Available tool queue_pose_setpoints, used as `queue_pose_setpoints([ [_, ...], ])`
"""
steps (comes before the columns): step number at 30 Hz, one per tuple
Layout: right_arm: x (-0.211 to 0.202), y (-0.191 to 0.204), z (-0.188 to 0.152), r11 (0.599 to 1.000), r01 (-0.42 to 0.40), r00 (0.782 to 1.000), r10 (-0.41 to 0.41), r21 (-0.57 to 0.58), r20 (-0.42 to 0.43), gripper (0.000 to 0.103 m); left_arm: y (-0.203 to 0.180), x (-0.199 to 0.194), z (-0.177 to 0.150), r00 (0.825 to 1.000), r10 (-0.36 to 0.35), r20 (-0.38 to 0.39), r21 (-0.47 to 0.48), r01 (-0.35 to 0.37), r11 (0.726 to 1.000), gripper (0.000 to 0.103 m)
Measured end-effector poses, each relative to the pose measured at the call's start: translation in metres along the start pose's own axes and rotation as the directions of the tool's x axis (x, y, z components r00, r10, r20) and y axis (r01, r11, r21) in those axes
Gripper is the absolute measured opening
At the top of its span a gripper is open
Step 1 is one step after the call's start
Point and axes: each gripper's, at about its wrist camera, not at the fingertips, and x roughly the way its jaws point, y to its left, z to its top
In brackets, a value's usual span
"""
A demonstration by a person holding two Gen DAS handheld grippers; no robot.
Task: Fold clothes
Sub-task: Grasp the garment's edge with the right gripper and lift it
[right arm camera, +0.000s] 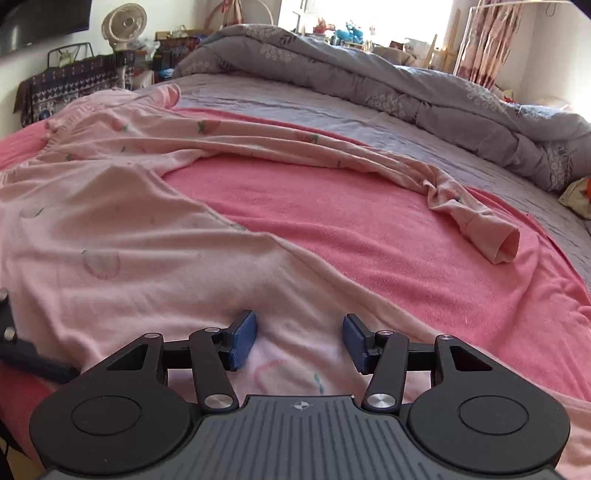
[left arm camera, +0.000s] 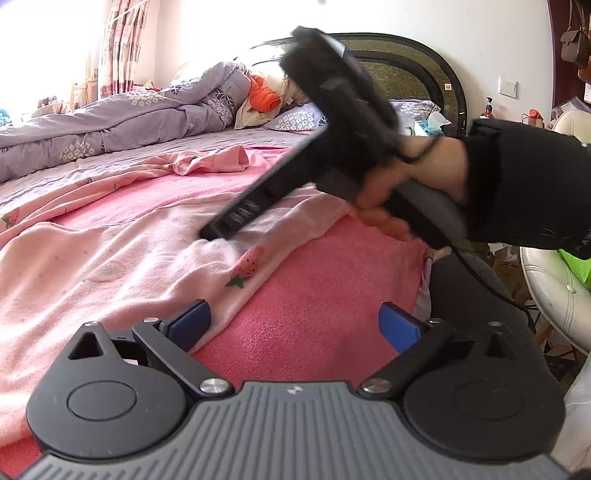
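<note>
Right wrist view: pink garment (right arm camera: 110, 221) unfolded on pink towel (right arm camera: 332, 206), sleeve (right arm camera: 480, 229) sprawled. Right hand-held gripper (right arm camera: 299, 341) open, empty, over hem. Left hand-held gripper (left arm camera: 295, 323) wide open, empty. Folding barely begun, apparently.

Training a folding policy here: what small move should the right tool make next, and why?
Probably close the right tool on the pale pink garment: its jaws stand open with the cloth's near edge between them, nothing gripped. The left tool is open too.

One pale pink strawberry-print garment (right arm camera: 122, 229), one pink towel blanket (right arm camera: 314, 206), one grey floral quilt (right arm camera: 388, 85), one orange soft toy (left arm camera: 263, 95), one white fan (right arm camera: 125, 23), two grippers, left gripper (left arm camera: 295, 325), right gripper (right arm camera: 299, 341), one brown handbag (left arm camera: 574, 46)
</note>
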Motion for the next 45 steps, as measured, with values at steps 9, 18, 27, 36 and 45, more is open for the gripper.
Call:
queue_pose_setpoints([
  [9,0.021,-0.031,0.025,0.988,0.023,1.0,-0.025,0.15,0.012,0.069,0.007,-0.026,0.016,0.998,0.059,-0.01,-0.011,-0.059,0.998,0.097],
  [18,-0.01,-0.145,0.021,0.928,0.152,0.977,-0.193,0.339,0.09,0.077,0.086,-0.075,0.063,0.913,0.405,0.044,-0.031,-0.404,0.914,0.097],
  [27,0.077,-0.206,0.043,0.827,0.064,0.988,-0.131,0.559,0.081,0.067,0.131,-0.022,0.011,0.92,0.375,-0.115,-0.232,-0.392,0.89,0.099],
  [36,0.118,-0.247,0.069,0.745,0.086,0.988,-0.15,0.661,0.04,0.015,0.134,-0.021,0.011,0.927,0.352,-0.13,-0.234,-0.374,0.897,0.101],
  [45,0.061,-0.277,0.137,0.813,0.243,0.892,-0.402,0.529,0.208,0.015,0.138,-0.024,0.019,0.924,0.357,-0.136,-0.24,-0.38,0.893,0.101],
])
